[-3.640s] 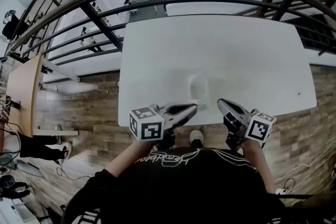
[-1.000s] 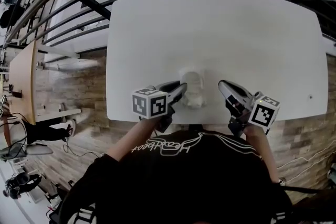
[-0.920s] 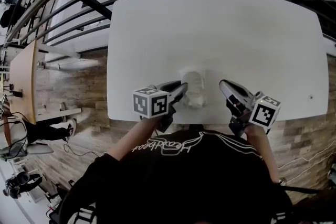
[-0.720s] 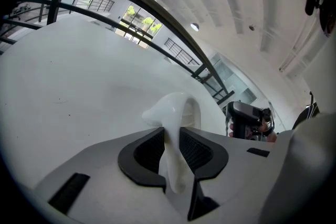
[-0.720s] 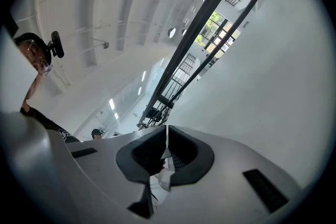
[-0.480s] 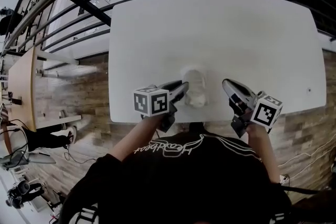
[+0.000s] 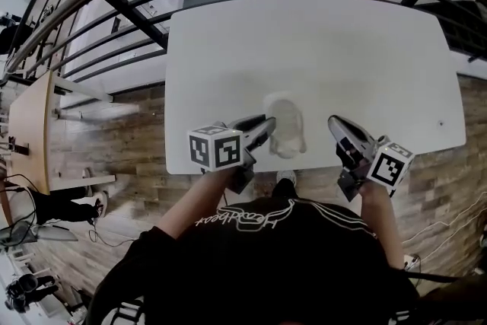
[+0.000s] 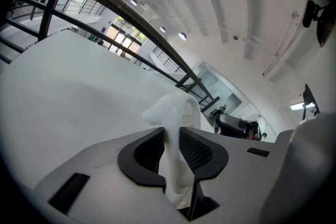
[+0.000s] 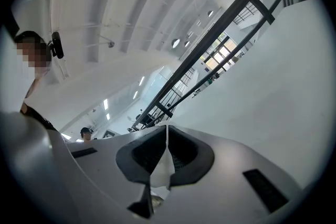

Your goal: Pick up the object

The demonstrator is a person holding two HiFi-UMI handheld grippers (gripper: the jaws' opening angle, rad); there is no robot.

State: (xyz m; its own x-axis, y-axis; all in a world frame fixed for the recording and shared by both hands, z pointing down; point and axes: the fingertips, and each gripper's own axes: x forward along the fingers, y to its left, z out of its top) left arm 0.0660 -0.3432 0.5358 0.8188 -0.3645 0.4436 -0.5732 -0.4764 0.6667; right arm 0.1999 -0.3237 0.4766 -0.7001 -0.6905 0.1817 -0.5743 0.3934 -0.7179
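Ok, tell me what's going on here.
A person holds a gripper in each hand at the near edge of a white table. The left gripper is clamped on the thin wall of what looks like a pale plastic cup. The right gripper is shut and off to the side, clear of the cup.

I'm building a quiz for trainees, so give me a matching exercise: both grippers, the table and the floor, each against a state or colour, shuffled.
1. left gripper
2. right gripper
3. table
4. floor

A. brown wood planks
B. jaws together, nothing held
C. plain white top
D. closed on a white object

Pairs: 1-D, 2-B, 3-C, 4-A
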